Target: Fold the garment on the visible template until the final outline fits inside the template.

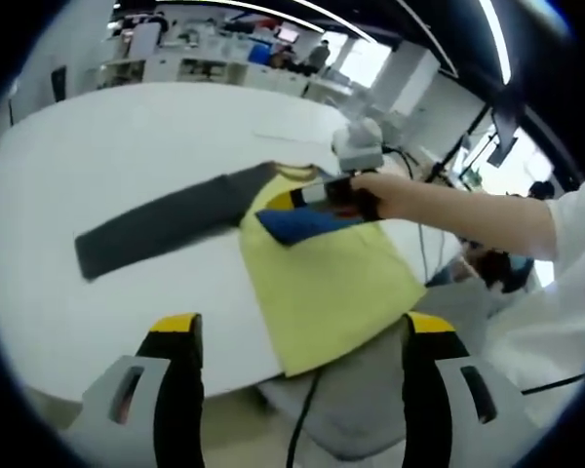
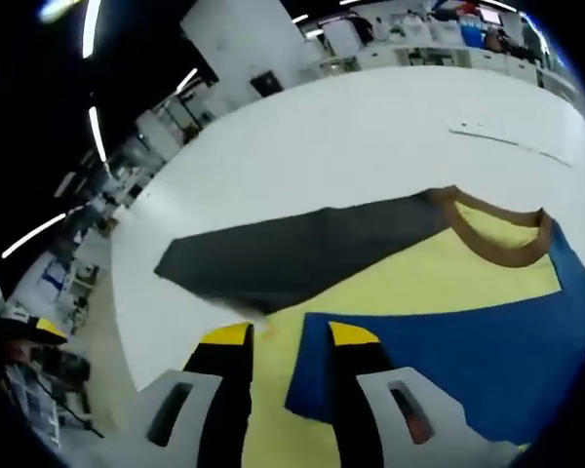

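Observation:
A yellow garment [image 1: 322, 283] lies flat on the white table [image 1: 127, 127]. Its grey sleeve [image 1: 166, 224] stretches out to the left, and its blue sleeve [image 1: 307, 226] is folded across the chest. My left gripper [image 1: 302, 327] hangs open over the table's near edge, short of the hem. A hand brings my right gripper [image 1: 317, 195] in above the blue sleeve. In the right gripper view, the right gripper [image 2: 291, 336] stands over the yellow body [image 2: 419, 288] with a gap between its jaws. The blue sleeve's end [image 2: 307, 380] shows in that gap. Beyond lie the grey sleeve [image 2: 292, 253] and the brown collar [image 2: 492, 249].
The person's bare forearm [image 1: 468, 210] and white sleeve [image 1: 575, 263] reach in from the right. Something grey [image 1: 361, 400] and a dark cable [image 1: 302, 419] sit below the table edge. A faint thin strip [image 2: 512, 138] lies on the far tabletop. Desks and shelves stand behind.

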